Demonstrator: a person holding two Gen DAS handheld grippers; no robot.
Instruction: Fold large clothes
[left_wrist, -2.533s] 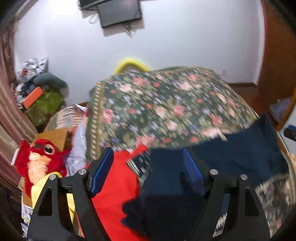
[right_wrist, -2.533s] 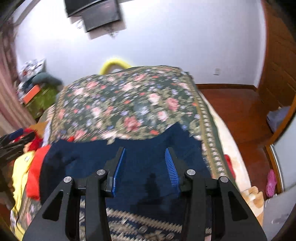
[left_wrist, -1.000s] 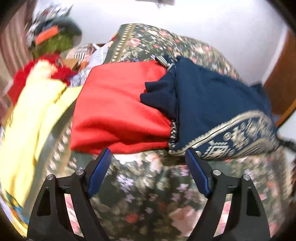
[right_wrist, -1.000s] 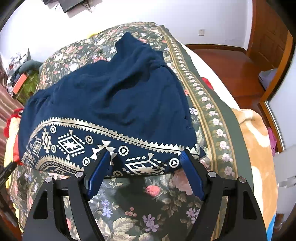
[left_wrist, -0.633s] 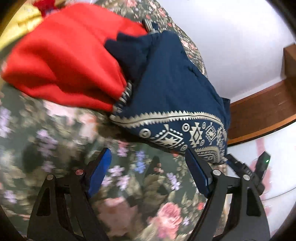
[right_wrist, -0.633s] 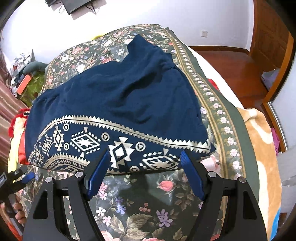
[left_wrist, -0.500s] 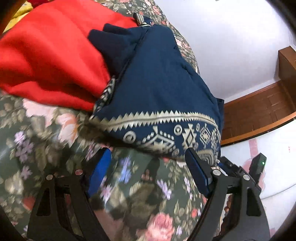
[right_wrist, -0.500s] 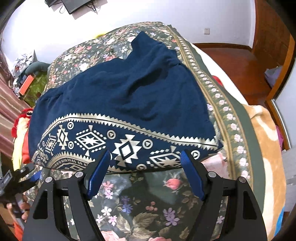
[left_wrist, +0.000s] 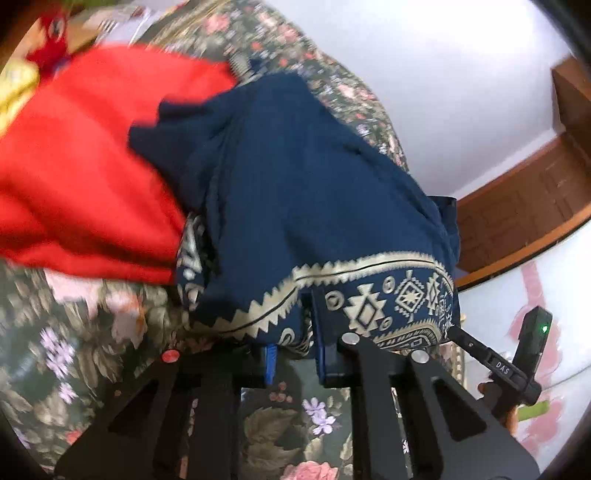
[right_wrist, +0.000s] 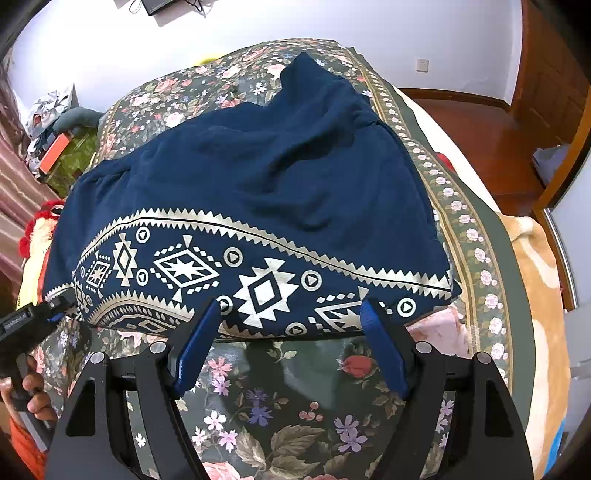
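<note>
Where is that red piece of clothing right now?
In the left wrist view the red garment lies on the floral bedspread at the left, its right edge tucked under the navy patterned garment.

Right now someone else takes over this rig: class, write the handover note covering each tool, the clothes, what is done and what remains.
Left tool: just closed, pinching the patterned hem of the navy garment with gold geometric border at its left corner.
Right tool: open, at the hem's right part, gripping nothing.
The garment lies spread on the floral bedspread; a red fleece garment lies beside it, partly under it.
Done: garment laid out, left corner taken.
Left: grip the right side, then fold.
</note>
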